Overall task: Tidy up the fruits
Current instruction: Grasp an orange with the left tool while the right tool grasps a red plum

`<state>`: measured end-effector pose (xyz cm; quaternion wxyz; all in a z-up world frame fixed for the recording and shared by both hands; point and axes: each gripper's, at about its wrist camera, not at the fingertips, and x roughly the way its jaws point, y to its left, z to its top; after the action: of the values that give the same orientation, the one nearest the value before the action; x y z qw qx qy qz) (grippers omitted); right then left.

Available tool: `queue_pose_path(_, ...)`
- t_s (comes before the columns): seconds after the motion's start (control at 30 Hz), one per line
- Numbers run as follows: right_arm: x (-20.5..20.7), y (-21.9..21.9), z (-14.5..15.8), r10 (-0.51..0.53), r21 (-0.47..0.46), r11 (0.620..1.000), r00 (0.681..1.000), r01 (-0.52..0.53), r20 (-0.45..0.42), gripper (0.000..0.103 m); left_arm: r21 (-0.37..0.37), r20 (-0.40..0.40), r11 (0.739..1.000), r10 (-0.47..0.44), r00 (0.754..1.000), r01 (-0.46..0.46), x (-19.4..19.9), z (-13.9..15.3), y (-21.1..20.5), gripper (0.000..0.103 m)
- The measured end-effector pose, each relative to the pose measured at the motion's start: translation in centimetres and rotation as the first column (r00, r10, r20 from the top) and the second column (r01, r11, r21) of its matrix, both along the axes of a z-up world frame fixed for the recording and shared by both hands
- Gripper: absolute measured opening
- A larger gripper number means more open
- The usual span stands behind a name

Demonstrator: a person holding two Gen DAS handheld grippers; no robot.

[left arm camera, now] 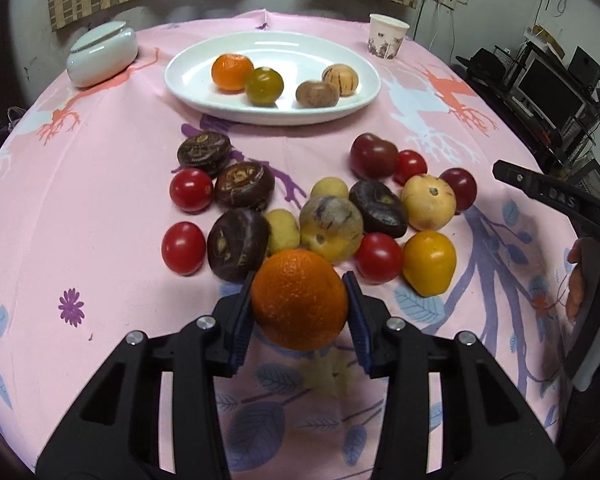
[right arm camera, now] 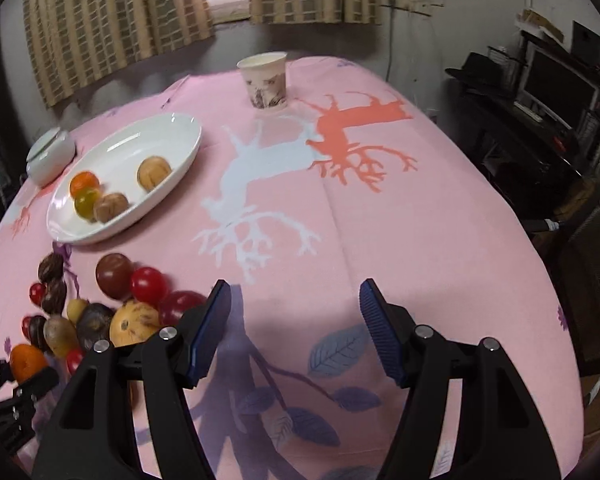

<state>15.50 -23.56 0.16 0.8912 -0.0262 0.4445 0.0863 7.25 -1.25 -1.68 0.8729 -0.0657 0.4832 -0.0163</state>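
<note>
My left gripper (left arm camera: 299, 300) is shut on an orange (left arm camera: 299, 299) and holds it above the pink tablecloth, just in front of a pile of fruits (left arm camera: 324, 216). A white oval plate (left arm camera: 272, 76) farther back holds an orange fruit, a green one and two brown ones. My right gripper (right arm camera: 294, 300) is open and empty over bare cloth, to the right of the pile (right arm camera: 100, 312). The plate (right arm camera: 172, 128) is at its far left. The held orange (right arm camera: 27, 362) shows at the lower left of the right wrist view.
A white lidded jar (left arm camera: 100, 56) stands left of the plate. A paper cup (left arm camera: 386, 38) stands at the back right, also in the right wrist view (right arm camera: 265, 80). The right gripper's handle and hand (left arm camera: 580, 240) are at the right edge. Dark shelves stand beyond the table's right edge.
</note>
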Motion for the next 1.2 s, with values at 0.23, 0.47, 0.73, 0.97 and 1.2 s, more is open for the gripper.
queue_pose_path(0.23, -1.8, 3.5, -2.0, 0.239, -0.15, 0.958, 0.97, -0.242, -0.039, 0.067, 0.001, -0.003, 1.0, -0.015, 1.0, 0.015, 0.2, -0.3, -0.2, 0.043)
queue_pose_path(0.47, -0.8, 4.8, -3.2, 0.273, -0.173, 0.948, 0.962, -0.266, 0.02, 0.067, -0.008, -0.01, 1.0, -0.022, 1.0, 0.022, 0.2, -0.4, -0.3, 0.043)
queue_pose_path(0.73, 0.4, 6.0, -3.2, 0.279, -0.12, 0.954, 0.96, -0.274, 0.026, 0.038, -0.009, -0.014, 1.0, -0.027, 1.0, 0.027, 0.2, -0.5, -0.5, 0.043)
queue_pose_path(0.97, -0.3, 5.4, -2.2, 0.248, -0.131, 0.962, 0.968, -0.24, 0.047, 0.038, -0.025, 0.009, 1.0, -0.015, 1.0, 0.016, -0.2, 0.1, -0.1, 0.043)
queue_pose_path(1.2, -2.0, 4.0, 1.5, 0.241, -0.021, 0.97, 0.96, -0.241, 0.143, 0.038, -0.033, 0.098, 0.999, -0.027, 0.995, 0.031, -1.4, 2.6, -0.1, 0.043)
